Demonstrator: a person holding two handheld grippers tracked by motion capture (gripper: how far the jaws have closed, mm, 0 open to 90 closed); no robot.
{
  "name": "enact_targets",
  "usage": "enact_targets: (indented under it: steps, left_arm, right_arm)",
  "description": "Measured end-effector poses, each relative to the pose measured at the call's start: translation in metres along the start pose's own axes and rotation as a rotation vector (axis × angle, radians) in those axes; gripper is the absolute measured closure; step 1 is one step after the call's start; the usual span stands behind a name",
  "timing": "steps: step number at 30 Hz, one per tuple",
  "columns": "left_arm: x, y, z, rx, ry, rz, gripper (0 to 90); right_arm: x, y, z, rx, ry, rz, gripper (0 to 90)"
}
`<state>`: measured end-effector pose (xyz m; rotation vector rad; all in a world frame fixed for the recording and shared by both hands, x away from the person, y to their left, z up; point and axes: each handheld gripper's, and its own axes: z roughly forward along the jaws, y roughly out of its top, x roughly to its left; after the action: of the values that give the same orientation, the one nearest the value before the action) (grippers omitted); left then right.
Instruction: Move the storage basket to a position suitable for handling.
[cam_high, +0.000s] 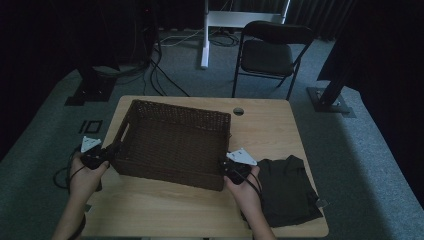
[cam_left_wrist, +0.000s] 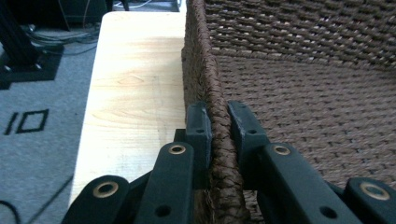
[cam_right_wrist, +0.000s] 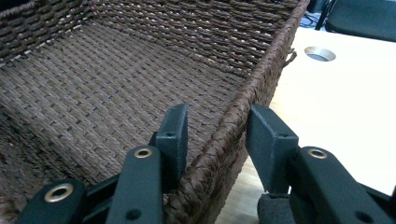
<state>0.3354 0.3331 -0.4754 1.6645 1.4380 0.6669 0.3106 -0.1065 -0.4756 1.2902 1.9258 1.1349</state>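
Here we go — the big woven basket (cam_high: 172, 142) sits a little left of the middle of the pale wooden desk (cam_high: 265, 127), turned slightly askew, and a person has it pinned from both short ends. At nine o'clock of the basket, the left tongs (cam_left_wrist: 215, 122) are clamped on the rim of the basket's left wall, one jaw outside and one inside, both pressed tight against the braided edge. Over at four o'clock, the right tongs (cam_right_wrist: 215, 133) straddle the right wall's rim: the inner jaw touches the weave, the outer one stands a touch clear, so that bite looks looser — I'd call them parted around the rim rather than squeezing it. Two holds on opposite walls reads like a setup for lifting or sliding the whole basket level. Both forearms come in from six o'clock; the left hand (cam_high: 86, 175) and the right hand (cam_high: 245, 187) sit low, knuckles up, tongs angled forward toward the basket. A folded dark cloth (cam_high: 287, 190) lies beside the right hand at four o'clock of the desk, just clear of the basket, which is empty inside.
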Motion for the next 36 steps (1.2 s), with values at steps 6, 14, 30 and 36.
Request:
enact_targets:
  steps: [6, 14, 30, 36]
  left_arm:
    - [-0.003, -0.003, -0.006, 0.01, -0.001, -0.02, 80.8]
    - [-0.012, -0.007, -0.016, 0.039, 0.027, -0.013, 80.8]
    - [-0.02, -0.017, -0.03, 0.04, 0.039, -0.037, 80.6]
    - [-0.016, -0.02, -0.034, 0.034, 0.02, -0.029, 80.6]
  right_arm:
    - [-0.004, 0.002, 0.001, 0.004, 0.016, -0.016, 60.0]
    - [-0.015, 0.006, 0.006, 0.016, 0.05, -0.061, 60.7]
    - [-0.026, 0.008, 0.011, 0.016, 0.106, -0.085, 61.1]
    - [-0.016, 0.003, 0.002, 0.02, 0.087, -0.082, 61.1]
